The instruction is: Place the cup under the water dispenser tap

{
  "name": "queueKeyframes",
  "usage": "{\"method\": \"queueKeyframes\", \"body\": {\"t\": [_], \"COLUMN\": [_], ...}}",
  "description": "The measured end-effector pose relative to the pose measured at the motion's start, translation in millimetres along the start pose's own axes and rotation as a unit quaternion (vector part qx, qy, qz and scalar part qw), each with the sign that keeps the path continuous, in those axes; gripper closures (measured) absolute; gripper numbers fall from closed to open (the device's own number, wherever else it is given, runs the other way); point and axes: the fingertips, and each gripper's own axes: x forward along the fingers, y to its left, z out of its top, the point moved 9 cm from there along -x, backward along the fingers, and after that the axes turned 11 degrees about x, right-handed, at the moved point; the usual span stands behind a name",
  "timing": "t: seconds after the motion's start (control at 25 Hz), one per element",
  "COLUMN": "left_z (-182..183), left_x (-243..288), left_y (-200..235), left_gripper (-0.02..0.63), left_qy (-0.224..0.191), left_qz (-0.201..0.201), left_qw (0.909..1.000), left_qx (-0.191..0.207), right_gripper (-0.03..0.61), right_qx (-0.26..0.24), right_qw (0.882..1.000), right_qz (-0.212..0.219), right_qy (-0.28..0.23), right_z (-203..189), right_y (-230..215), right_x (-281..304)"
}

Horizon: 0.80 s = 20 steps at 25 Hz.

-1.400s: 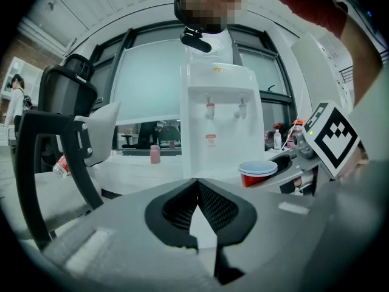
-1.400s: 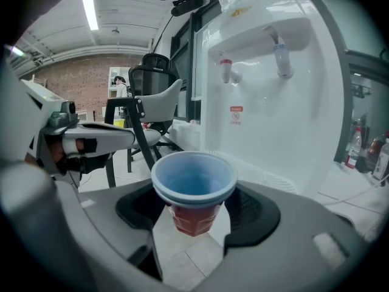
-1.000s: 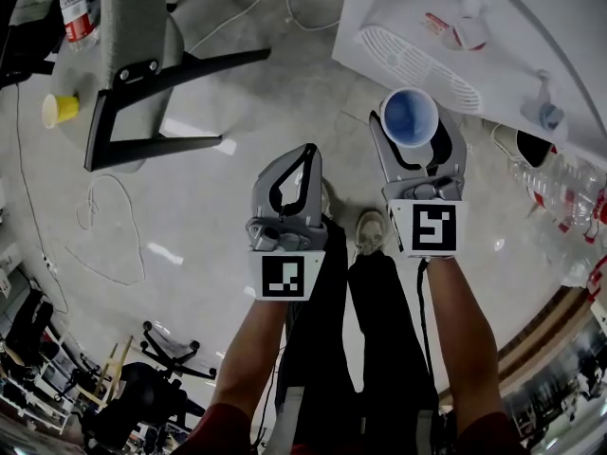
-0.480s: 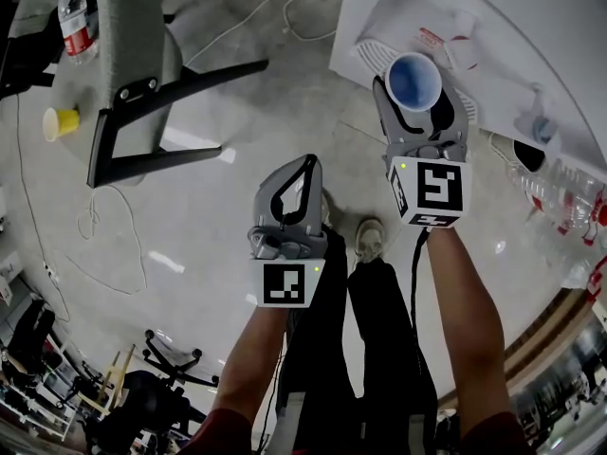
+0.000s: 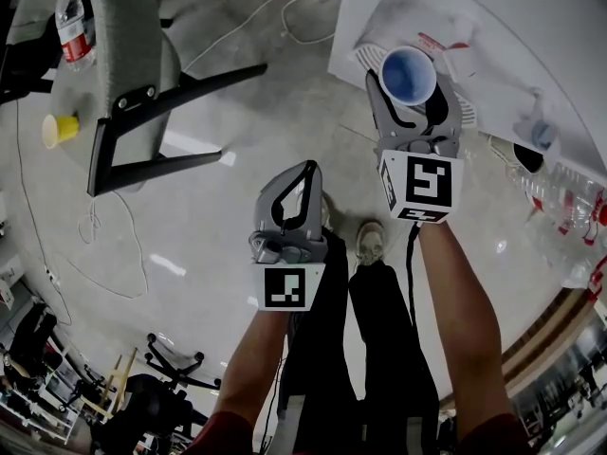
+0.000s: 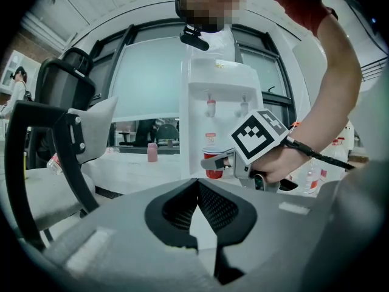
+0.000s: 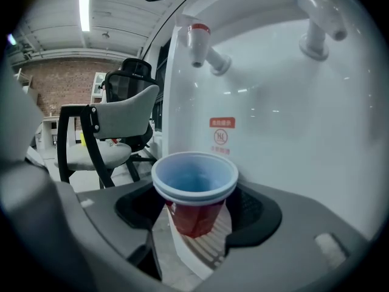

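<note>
A red cup with a blue inside (image 5: 409,69) stands upright between the jaws of my right gripper (image 5: 410,81), whose pads still press on it as the jaws are opening. In the right gripper view the cup (image 7: 194,187) is just over the slotted drip tray (image 7: 209,248) of the white water dispenser (image 7: 273,102), below and slightly right of the red tap (image 7: 197,38). A second tap (image 7: 319,17) lies further right. My left gripper (image 5: 309,166) hangs shut and empty over the floor, behind and left of the right one.
A grey office chair (image 5: 133,55) stands at the left, with a yellow cup (image 5: 59,129) and a water bottle (image 5: 74,17) near it. Cables (image 5: 95,226) trail on the floor. Plastic bottles (image 5: 569,197) lie right of the dispenser. The person's shoes (image 5: 370,240) are below the grippers.
My right gripper has carried the cup forward from the floor side onto the dispenser's drip tray area. The left gripper has stayed put.
</note>
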Motion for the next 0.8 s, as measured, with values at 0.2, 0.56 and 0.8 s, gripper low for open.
{"method": "queueKeyframes", "body": {"t": [0.2, 0.56, 0.8], "left_z": [2.0, 6.9, 19.3], "left_x": [1.1, -5.5, -13.5], "left_y": [1.0, -2.0, -5.0], "left_gripper": [0.615, 0.615, 0.615], "left_qy": [-0.005, 0.004, 0.008], "left_qz": [-0.002, 0.004, 0.016], "left_qw": [0.9999, 1.0000, 0.9998], "left_qx": [0.010, 0.003, -0.002], "right_gripper": [0.234, 0.213, 0.213], "right_qx": [-0.005, 0.006, 0.011], "right_qw": [1.000, 0.999, 0.998], "right_qz": [0.003, -0.010, -0.007], "right_qy": [0.008, 0.030, 0.055], "right_z": [-0.8, -14.8, -27.6], "right_y": [2.8, -0.9, -1.2], "right_x": [0.7, -20.4, -52.1]}}
